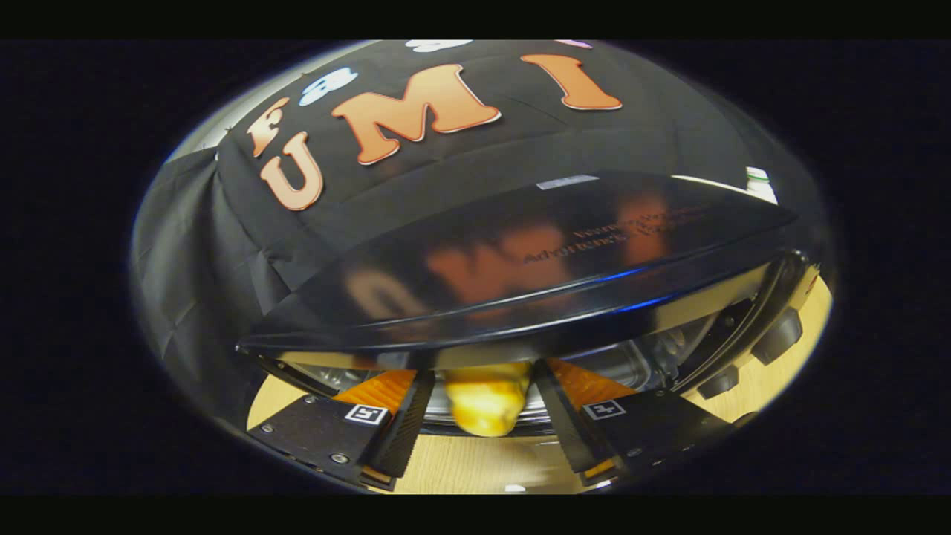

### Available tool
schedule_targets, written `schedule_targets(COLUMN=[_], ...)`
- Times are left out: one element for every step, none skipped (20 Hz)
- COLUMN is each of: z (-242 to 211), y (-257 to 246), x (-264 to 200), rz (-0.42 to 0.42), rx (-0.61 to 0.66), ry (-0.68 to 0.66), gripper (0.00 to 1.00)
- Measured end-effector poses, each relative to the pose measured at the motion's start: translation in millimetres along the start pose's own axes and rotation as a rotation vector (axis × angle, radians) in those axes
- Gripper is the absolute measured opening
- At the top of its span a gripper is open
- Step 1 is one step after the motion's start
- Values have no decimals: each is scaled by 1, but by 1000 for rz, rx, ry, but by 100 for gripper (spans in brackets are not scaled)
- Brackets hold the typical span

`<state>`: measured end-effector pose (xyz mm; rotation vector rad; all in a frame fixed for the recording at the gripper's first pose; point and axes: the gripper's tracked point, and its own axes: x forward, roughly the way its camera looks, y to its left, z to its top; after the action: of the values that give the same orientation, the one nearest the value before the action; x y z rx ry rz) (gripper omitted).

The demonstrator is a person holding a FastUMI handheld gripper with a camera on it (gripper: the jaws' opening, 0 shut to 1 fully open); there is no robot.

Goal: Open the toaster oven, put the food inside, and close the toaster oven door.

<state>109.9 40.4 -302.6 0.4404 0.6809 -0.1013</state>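
The black toaster oven (520, 253) stands right in front of me, and I look down on its glossy top. Below the top's front lip the shiny metal cavity (639, 357) is exposed, so the door is open. A golden, bread-like piece of food (487, 405) sits between my two black fingers (405, 423), and both press on its sides. My gripper (483, 375) is shut on it at the mouth of the cavity, with the fingertips just under the front lip. The far end of the food is hidden by that lip.
Two black knobs (776, 334) sit on the oven's right front panel. The oven rests on a light wooden table (787, 371), which also shows beneath my fingers. A white bottle top (759, 182) peeks out behind the oven's right rear corner.
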Motion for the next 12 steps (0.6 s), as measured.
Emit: schedule_targets(z=[-1,-2,-6,-11,-9,-10,-9,-9,-13,-13,-13,-14], y=[1,1,-1,-3,-3,-5,-5,-1,1,2,3,5], x=[-3,-5,-7,-8,-12,-15,-23,-30,-38,-47,-59,-71], rz=[7,15,16,18,24,18,27,45,66,84,95,112], rx=[0,2,5,4,5,-1,-9,-15,-22,-27,-33,-49], ry=[-5,-3,6,18,6,4,-9,-23,-25,-43,-63,-79], gripper=[82,83,84,84,85,85,85,85,85,85,85,85])
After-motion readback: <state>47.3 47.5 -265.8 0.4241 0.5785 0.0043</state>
